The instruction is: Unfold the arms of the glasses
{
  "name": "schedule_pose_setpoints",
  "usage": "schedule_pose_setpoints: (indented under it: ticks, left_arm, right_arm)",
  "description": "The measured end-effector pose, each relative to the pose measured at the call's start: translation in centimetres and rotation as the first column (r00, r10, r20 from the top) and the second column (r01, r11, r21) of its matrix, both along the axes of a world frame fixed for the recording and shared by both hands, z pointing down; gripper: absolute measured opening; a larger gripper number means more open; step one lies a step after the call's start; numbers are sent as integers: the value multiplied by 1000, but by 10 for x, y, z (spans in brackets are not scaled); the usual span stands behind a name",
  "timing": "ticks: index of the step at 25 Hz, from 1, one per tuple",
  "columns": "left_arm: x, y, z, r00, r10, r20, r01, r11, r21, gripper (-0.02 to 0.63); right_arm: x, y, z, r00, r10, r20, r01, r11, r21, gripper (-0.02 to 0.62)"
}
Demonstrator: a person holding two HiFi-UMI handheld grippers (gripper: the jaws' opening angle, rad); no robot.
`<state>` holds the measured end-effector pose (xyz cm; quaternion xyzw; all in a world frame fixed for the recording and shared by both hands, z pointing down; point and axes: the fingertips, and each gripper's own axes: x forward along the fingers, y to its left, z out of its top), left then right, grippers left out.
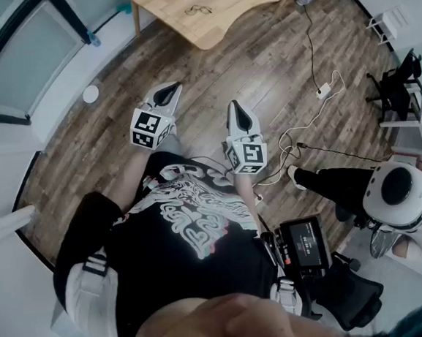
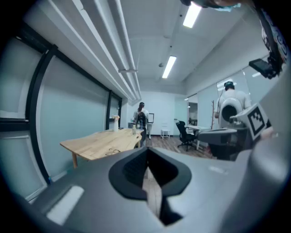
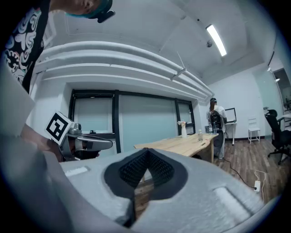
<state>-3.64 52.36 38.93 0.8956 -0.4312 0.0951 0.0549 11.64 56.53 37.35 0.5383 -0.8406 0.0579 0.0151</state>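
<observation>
The glasses (image 1: 199, 10) lie on a light wooden table (image 1: 220, 20) at the top of the head view, well ahead of both grippers. In the left gripper view the glasses (image 2: 113, 151) are a small dark frame on the table (image 2: 93, 143); I cannot tell how their arms stand. My left gripper (image 1: 169, 93) is held over the wooden floor, jaws shut and empty, with its jaws (image 2: 147, 153) closed to a thin slit. My right gripper (image 1: 235, 110) is beside it, also shut on nothing, and its jaws (image 3: 144, 155) meet at the tip. Neither gripper touches the table.
A second person (image 1: 393, 196) sits low at the right with legs stretched over the floor. Cables and a power strip (image 1: 324, 90) run across the planks. White shelving (image 1: 411, 110) stands at the right edge, a glass partition (image 1: 18, 63) at the left. Bottles and a vase (image 3: 183, 129) stand at the table's far end.
</observation>
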Motion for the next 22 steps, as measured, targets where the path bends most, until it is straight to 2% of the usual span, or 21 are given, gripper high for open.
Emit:
schedule_pose_setpoints:
  ticks: [14,19,22]
  left_arm:
    - [-7,10,6,999,-48,-17,48,999,-5,-11]
    - [-9,11,6,997,-67,-34,67,998,-9,-11]
    - [-12,11,13,997,-75,-32,75,997,-21,-11]
  right_arm:
    - [-6,3,-5,1000,-17,-6,17,1000,11,-2]
    - [-14,13,-14,989,-116,96,110,992,64,-2]
    - [-21,14,-14,986,-148,75,143,987,75,-2]
